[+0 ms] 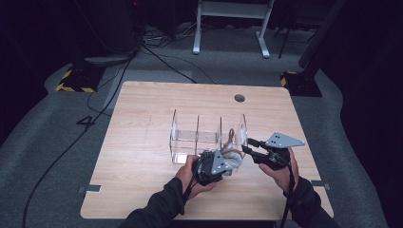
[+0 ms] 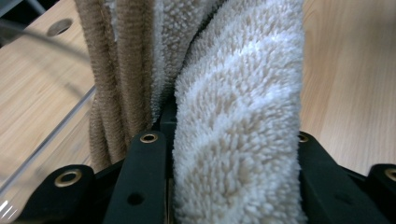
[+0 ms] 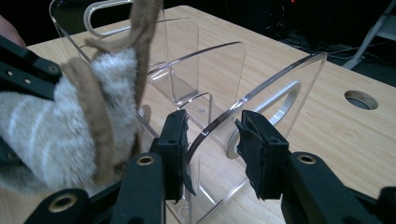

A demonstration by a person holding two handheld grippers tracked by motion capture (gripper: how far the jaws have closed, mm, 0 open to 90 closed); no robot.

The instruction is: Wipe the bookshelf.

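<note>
High view | left gripper (image 1: 227,164) clamps towel (image 1: 234,159) | right gripper (image 1: 247,145) open astride organizer wall (image 3: 261,84)

Between the jaws of the matt black plastic left gripper (image 2: 233,154), studded with brass-coloured rivets, sits a fluffy cream-white terry cloth (image 2: 243,121) with a deep, rough pile and ribbed tan fabric edging. Astride the jaws of the right gripper (image 3: 212,149), faced with dull rubbery black pads, stands a glossy, smooth clear acrylic divided organiser (image 3: 261,88). Beneath both grippers lies a pale wood-grain table (image 1: 142,156) with a smooth satin finish.
</note>
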